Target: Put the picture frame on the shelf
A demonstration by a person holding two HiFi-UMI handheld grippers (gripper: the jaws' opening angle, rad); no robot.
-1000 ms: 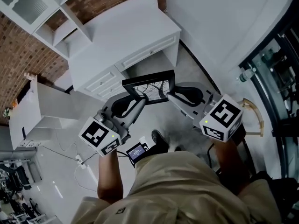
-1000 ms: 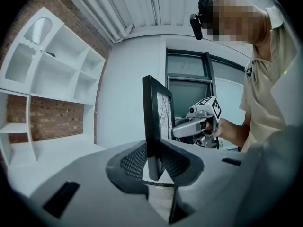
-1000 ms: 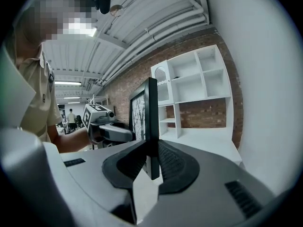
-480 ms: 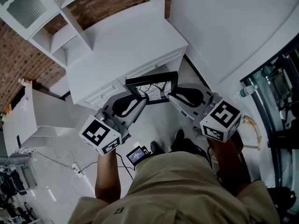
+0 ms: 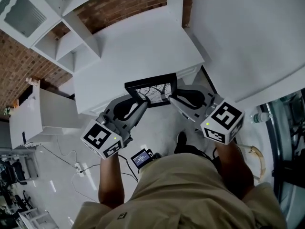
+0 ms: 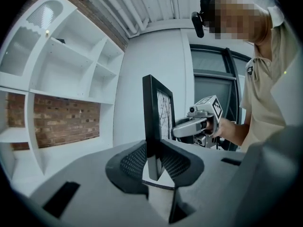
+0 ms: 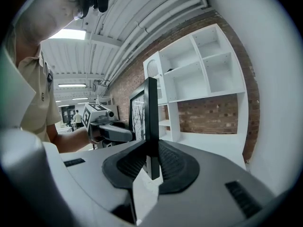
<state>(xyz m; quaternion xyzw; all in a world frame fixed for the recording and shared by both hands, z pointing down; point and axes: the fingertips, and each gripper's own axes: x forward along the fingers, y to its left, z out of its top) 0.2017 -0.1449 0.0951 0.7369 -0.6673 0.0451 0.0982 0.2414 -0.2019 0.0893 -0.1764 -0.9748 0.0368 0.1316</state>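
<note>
A black picture frame (image 5: 151, 90) with a bare-branch print is held upright in the air between both grippers, just before the front edge of the white desk top (image 5: 138, 51). My left gripper (image 5: 141, 99) is shut on the frame's left edge (image 6: 152, 122). My right gripper (image 5: 167, 97) is shut on its right edge (image 7: 151, 122). The white shelf unit (image 5: 71, 37) with open compartments rises behind the desk, at upper left in the head view; it also shows as the shelf unit (image 6: 61, 65) and shelf unit (image 7: 203, 65) in the gripper views.
A brick wall (image 5: 14, 66) backs the shelves. A white plain wall (image 5: 248, 37) runs on the right. A lower white cabinet (image 5: 43, 111) stands at left. Cables and a power strip (image 5: 78, 166) lie on the floor. Glass doors (image 6: 213, 93) stand behind the person.
The person has stepped toward the desk: the desk and shelves have come closer and the frame now sits at the desk's front edge. Both grips on the frame are unchanged.
</note>
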